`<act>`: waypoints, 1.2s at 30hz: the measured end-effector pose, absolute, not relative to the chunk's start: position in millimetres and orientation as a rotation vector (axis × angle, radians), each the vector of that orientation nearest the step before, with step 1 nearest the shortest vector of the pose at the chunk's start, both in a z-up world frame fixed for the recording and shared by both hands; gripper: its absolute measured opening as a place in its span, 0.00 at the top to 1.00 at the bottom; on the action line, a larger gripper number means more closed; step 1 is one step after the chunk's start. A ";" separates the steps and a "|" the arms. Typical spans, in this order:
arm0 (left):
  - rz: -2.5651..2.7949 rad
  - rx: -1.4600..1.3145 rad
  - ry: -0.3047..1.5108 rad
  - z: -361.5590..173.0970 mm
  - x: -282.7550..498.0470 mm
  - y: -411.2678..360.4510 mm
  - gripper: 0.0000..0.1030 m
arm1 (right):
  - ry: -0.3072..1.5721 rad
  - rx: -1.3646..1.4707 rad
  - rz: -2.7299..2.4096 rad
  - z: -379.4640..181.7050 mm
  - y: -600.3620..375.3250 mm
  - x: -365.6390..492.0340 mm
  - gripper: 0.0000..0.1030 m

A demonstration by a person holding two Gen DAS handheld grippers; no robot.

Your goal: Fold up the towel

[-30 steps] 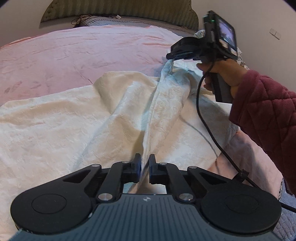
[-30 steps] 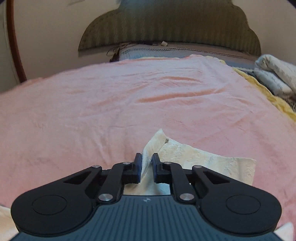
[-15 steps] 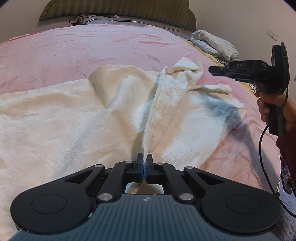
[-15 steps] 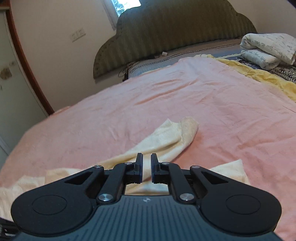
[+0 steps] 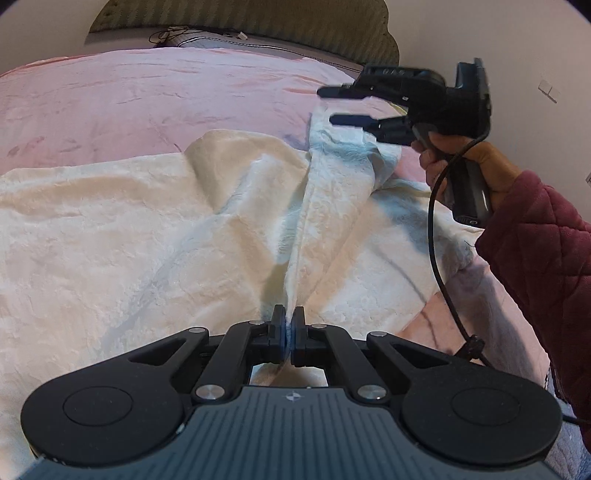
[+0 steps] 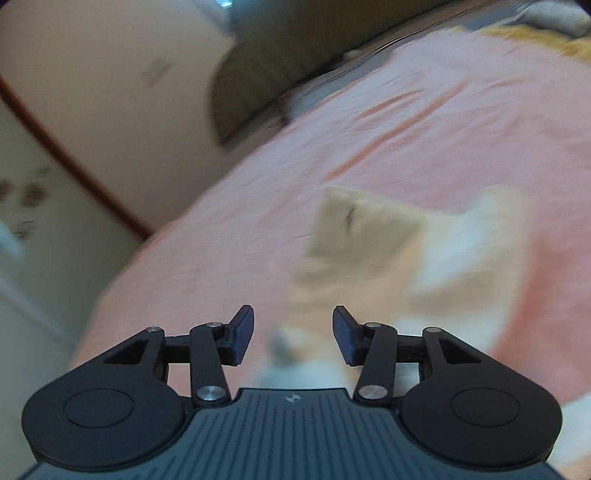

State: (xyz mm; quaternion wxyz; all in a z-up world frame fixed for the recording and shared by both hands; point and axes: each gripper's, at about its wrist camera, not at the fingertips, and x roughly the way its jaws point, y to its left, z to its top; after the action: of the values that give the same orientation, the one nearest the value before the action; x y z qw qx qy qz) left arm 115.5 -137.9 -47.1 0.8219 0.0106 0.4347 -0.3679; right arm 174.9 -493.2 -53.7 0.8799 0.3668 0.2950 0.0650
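A cream towel [image 5: 147, 229] lies rumpled across the pink bed, with a raised ridge running from its near edge to the far corner. My left gripper [image 5: 288, 325] is shut on the towel's near edge at the foot of that ridge. My right gripper [image 5: 338, 105], held by a hand in a maroon quilted sleeve, hovers open just above the towel's far corner [image 5: 343, 147]. In the right wrist view that gripper [image 6: 293, 334] is open with nothing between its fingers, and the blurred towel corner [image 6: 369, 236] lies below and ahead of it.
The pink bedspread [image 5: 129, 96] stretches back to a dark padded headboard [image 5: 240, 18]. A black cable [image 5: 436, 243] hangs from the right gripper's handle over the towel's right side. The bed's right edge runs under the sleeve [image 5: 546, 251]. A wall and a door frame [image 6: 74, 162] stand at the left.
The right gripper let go of the far corner, drew off to the right, and has come back over that corner with its jaws wide open. The left gripper closed tighter on the near edge.
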 end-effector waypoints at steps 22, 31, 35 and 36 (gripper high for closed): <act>-0.806 -0.106 0.913 -30.3 122.0 -121.8 1.00 | 0.625 0.559 -0.344 -61.4 -585.9 90.4 0.42; -0.822 -0.040 0.968 -44.7 118.7 -131.7 1.00 | 0.603 0.455 -0.163 -15.1 -520.9 109.9 0.40; -0.822 -0.033 0.972 -47.7 121.3 -134.4 0.90 | 0.737 0.322 -0.134 -19.9 -471.6 178.4 0.40; -0.825 -0.023 0.965 -47.9 120.7 -135.4 0.89 | 0.772 0.301 -0.159 -24.9 -462.4 193.5 0.40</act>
State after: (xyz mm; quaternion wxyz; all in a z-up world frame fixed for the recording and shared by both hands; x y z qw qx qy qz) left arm 120.7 -135.4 -47.9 0.8050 -0.0109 0.4508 -0.3854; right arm 193.5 -462.4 -24.9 0.9124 0.1460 0.3745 -0.0771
